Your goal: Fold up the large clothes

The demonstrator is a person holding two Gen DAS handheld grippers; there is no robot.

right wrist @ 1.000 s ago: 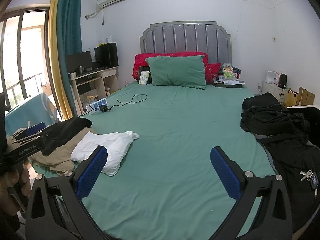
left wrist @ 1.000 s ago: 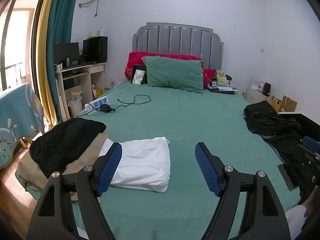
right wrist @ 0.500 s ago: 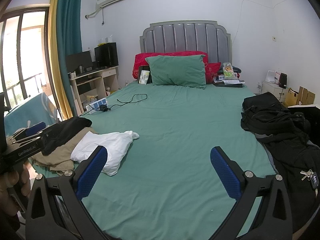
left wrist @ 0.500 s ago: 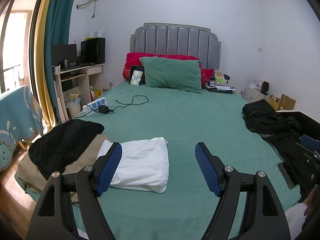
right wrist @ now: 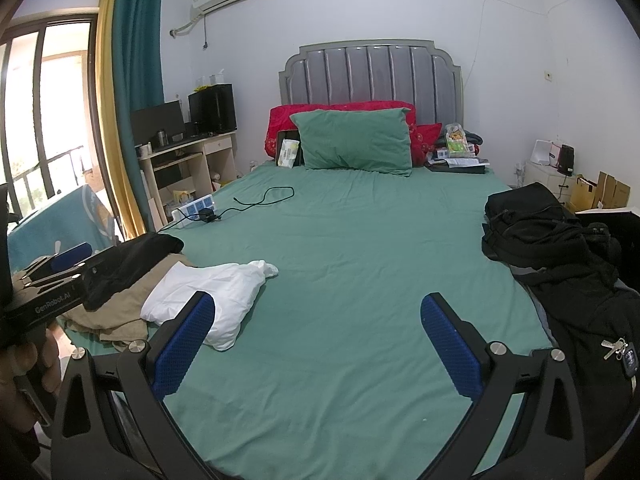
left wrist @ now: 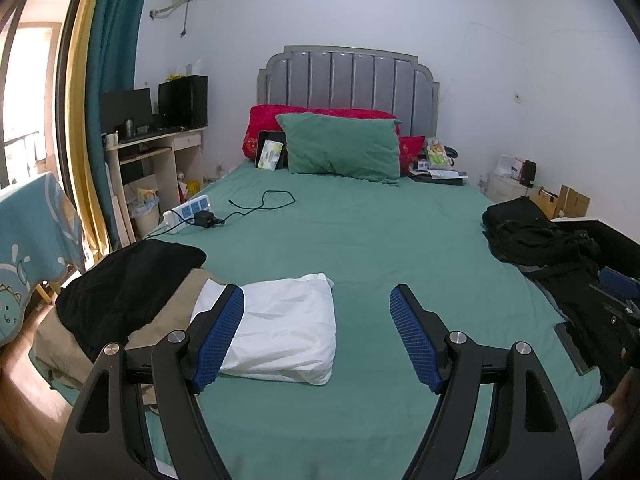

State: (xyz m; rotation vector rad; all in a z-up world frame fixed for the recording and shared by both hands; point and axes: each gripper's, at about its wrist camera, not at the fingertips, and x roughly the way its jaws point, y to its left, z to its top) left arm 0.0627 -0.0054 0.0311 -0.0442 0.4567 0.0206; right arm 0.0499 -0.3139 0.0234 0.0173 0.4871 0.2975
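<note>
Almost nothing has changed: both tools stay wide apart and empty above the bed. The left tool has drifted slightly; the folded white garment lies just ahead-left of it. The right tool holds steady, the unfolded black pile to its right, so I judge the next garment not yet picked.

Left gripper view shifted slightly left; right gripper unmoved.

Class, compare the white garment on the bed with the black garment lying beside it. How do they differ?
The white garment is folded into a neat block; the black garment is draped loosely. The white garment rests mostly on the green sheet; the black garment lies atop a tan cloth. Both sit at the bed's left near corner.
</note>
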